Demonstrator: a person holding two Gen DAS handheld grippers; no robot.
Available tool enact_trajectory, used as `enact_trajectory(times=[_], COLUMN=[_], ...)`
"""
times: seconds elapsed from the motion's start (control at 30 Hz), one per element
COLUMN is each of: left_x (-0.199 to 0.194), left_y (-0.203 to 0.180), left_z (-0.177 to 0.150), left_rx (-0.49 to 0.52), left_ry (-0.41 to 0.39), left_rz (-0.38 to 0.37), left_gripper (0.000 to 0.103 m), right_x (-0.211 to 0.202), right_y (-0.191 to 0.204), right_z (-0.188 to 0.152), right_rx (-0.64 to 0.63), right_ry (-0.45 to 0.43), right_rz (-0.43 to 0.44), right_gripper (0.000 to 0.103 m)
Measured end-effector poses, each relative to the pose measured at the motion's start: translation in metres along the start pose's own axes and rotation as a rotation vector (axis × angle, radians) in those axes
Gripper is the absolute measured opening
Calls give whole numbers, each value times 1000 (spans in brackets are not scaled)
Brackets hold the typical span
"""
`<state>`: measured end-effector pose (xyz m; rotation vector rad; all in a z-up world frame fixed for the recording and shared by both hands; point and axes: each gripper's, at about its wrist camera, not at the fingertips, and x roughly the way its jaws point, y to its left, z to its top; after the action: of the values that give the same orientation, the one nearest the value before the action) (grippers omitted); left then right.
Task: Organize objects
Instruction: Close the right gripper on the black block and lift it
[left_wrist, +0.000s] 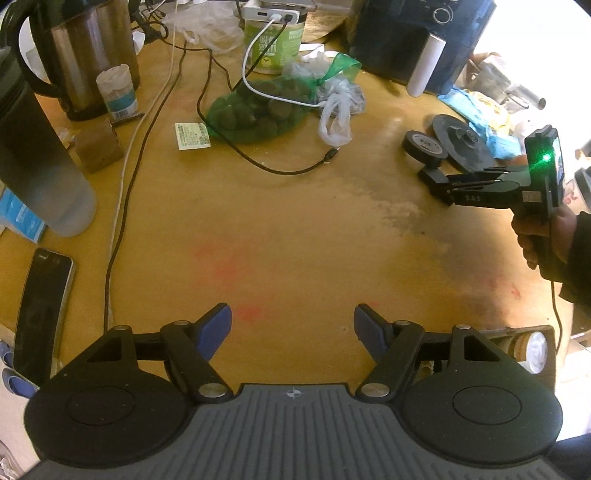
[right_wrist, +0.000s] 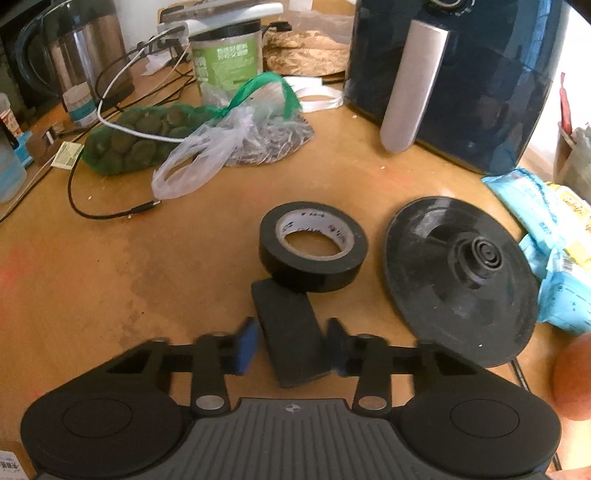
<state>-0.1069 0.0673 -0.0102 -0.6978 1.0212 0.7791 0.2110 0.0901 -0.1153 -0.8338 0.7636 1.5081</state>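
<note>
The flat black rectangular block (right_wrist: 290, 334) lies between the blue-padded fingers of the right gripper (right_wrist: 291, 341), its far end touching the black roll of tape (right_wrist: 313, 245); the pads are blurred, the right one seems to meet the block's edge while a sliver of table shows beside the left one, so whether they press on it I cannot tell. In the left wrist view the same gripper (left_wrist: 437, 184) reaches in from the right edge, the hand (left_wrist: 543, 236) that holds it cut off by the frame, and its tips hide the block. The left gripper (left_wrist: 292, 328) stands wide open over bare tabletop with nothing between its fingers. The worn yellow-brown wooden table (left_wrist: 295, 229) is stained grey toward the right. A round black plastic kettle base (right_wrist: 458, 277) lies just beside the tape, a dark blue air fryer (right_wrist: 461, 77) behind it. A green net bag of dark round fruit (left_wrist: 255, 110), cables and a steel kettle (left_wrist: 88, 51) crowd the far side; the table's middle is open.
</note>
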Motion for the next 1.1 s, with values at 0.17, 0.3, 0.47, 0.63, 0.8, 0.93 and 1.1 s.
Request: enact_trajectory(times=[0.17,0.3,0.47,0.63,0.8,0.93,1.1], left_x=[-1,-1,-3,-3,-3,-3,-2], left_y=[-1,-1,1,1,-4,-7,-14], left_z=[-1,-1,-2,-1,0,1,4], left_rx=[-2,-3,-6,4,18,32,55], left_ry=[-1,-1,-4,-10,-15,-19,-23], left_rz=[2,4,8,3,-2,-7,-13], left_gripper=[73,73,73,73,73,73,73], right_x=[1,3,2,-2,-9,-19,-33], right_y=[1,1,4,7,11,12,8], right_z=[2,3,5,1,-8,-16,-23], right_rx=[-2,-8,-25,-32,-34,-17,23], right_ry=[-3,1,21,39,52,48,34], right_rz=[1,10,14,24,56,78,97], right_gripper=[40,41,34,34,34,34,34])
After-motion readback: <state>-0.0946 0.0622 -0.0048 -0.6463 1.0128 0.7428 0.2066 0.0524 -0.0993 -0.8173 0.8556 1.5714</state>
